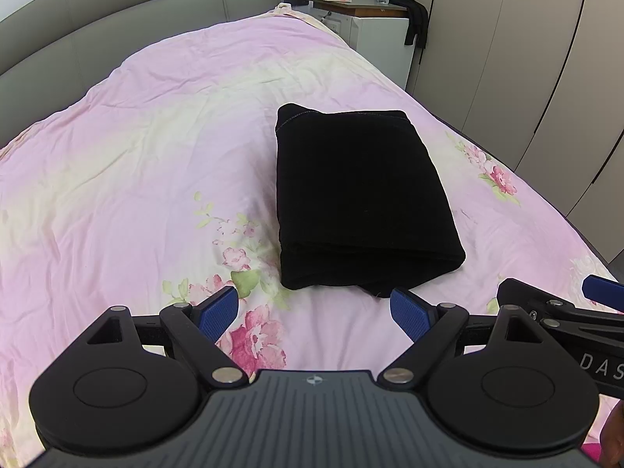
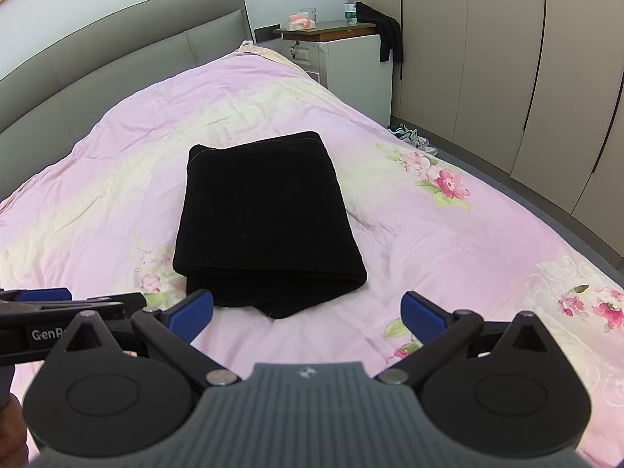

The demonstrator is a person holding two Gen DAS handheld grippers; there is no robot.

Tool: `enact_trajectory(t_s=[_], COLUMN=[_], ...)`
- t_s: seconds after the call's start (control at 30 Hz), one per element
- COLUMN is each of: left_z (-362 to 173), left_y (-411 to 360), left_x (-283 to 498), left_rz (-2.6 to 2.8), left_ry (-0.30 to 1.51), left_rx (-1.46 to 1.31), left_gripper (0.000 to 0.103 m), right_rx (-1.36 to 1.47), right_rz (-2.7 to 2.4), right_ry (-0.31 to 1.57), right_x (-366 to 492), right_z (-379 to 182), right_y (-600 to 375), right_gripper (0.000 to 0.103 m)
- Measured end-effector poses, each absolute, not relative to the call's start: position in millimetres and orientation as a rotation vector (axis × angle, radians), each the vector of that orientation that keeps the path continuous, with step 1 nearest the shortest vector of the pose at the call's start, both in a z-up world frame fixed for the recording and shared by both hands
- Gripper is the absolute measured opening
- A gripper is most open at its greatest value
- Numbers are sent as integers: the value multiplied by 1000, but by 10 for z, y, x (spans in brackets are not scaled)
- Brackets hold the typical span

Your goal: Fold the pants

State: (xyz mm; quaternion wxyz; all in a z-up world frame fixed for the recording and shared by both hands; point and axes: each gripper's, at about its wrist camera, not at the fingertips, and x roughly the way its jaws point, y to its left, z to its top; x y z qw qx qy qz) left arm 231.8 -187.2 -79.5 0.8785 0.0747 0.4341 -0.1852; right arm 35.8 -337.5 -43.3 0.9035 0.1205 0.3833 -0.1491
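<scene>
The black pants point(image 1: 358, 199) lie folded on the bed point(image 1: 136, 156), soft and limp, probably thick. Left gripper point(image 1: 314, 312) and right gripper point(image 2: 308, 314) both gape empty; take the near stacked edge.

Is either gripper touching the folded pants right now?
Apart. In both wrist views the left gripper and right gripper are open, with pink bedspread visible between fingertips and the pants.

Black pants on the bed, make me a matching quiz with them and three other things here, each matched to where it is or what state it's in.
Things:
1. black pants
2. left gripper
3. water bottle
4. sneakers

Places or states:
A. on the floor beside the bed
B. folded into a thick rectangle on the floral bedspread
C. standing on the nightstand
D. open, holding nothing

Pairs: 1-B, 2-D, 3-C, 4-A
</scene>
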Motion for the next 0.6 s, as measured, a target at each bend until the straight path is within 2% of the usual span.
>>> enact_trajectory(t_s=[0.6], left_z=[-783], left_y=[-1898], left_x=[2326], left_rz=[-381], left_ry=[911], left_rx=[145], left_gripper=[102], right_rx=[249], right_rz=[-309], right_ry=[792], right_x=[332], right_z=[-430], right_y=[-3378], right_gripper=[98])
